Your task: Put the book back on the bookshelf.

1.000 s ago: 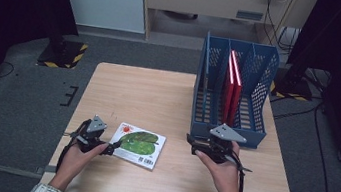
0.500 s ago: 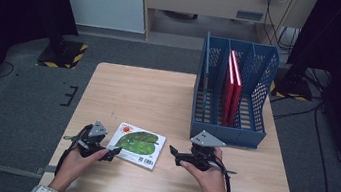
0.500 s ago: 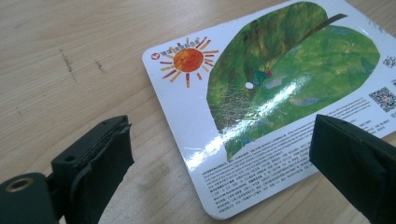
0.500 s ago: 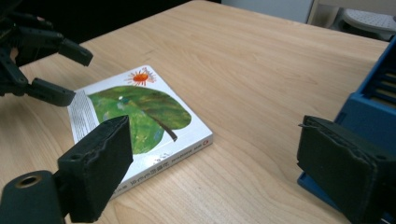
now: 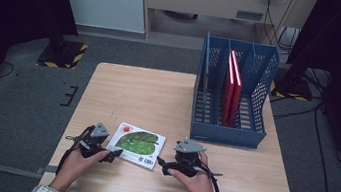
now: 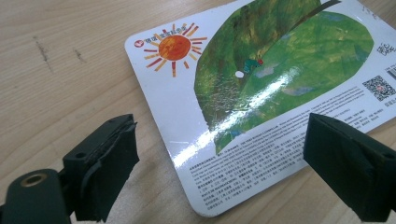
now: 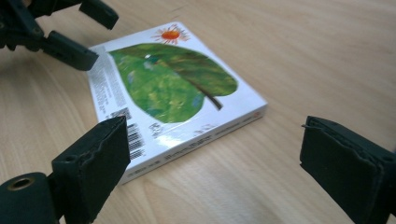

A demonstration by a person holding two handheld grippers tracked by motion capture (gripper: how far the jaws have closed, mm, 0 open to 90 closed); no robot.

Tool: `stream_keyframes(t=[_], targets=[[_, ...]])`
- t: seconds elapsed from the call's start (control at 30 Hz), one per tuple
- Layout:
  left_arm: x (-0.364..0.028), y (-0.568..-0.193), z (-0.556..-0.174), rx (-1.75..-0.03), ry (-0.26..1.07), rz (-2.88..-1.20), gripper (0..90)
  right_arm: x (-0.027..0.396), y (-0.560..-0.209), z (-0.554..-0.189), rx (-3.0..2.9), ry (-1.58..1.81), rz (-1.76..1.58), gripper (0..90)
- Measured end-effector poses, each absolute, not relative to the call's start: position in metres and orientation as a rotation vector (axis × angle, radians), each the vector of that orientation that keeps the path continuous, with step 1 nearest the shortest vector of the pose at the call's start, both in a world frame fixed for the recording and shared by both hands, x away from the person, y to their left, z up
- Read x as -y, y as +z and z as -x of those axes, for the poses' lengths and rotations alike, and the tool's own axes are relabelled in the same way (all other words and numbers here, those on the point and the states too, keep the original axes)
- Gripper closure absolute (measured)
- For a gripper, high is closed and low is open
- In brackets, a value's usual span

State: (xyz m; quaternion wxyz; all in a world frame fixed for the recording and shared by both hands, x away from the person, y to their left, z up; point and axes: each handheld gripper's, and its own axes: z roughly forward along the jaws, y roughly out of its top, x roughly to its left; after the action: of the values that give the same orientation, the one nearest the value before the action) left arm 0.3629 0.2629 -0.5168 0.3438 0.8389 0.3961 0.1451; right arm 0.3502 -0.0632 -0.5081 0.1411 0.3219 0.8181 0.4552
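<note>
High view: I have the picture book (image 5: pixel 137 144) lying flat on the near part of the table (image 5: pixel 148 93), well apart from the blue file rack (image 5: pixel 227 129) at the far right, where two red books (image 5: pixel 232 84) already stand upright in a middle slot. My left gripper (image 5: pixel 111 154) sits at the book's near-left corner and my right gripper (image 5: pixel 163 164) just off its right edge, so I judge the work to be at its start: two books filed, this one not yet lifted. Left gripper view: the jaws have just been closing a little but stand apart, one over bare wood, the other above the cover near the small print, with the book's corner (image 6: pixel 205 205) between them and no pad pressing on it. Right gripper view: my jaws are wide, having just opened further, and the book (image 7: pixel 173 88) lies ahead of them, its spine edge turned toward me, untouched; the left gripper (image 7: pixel 88 35) shows at the far corner. What remains, as I see it, is to grasp the book, stand it up and slot it into the rack.
</note>
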Motion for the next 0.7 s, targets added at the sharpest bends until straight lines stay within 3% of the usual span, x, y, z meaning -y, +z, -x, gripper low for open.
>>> stream_keyframes(t=[0.7], targets=[[-0.25,-0.521,-0.36,-1.002,0.292,-2.203,13.0,0.038,-0.53,-0.341,-2.494,1.196,-0.867,8.1]])
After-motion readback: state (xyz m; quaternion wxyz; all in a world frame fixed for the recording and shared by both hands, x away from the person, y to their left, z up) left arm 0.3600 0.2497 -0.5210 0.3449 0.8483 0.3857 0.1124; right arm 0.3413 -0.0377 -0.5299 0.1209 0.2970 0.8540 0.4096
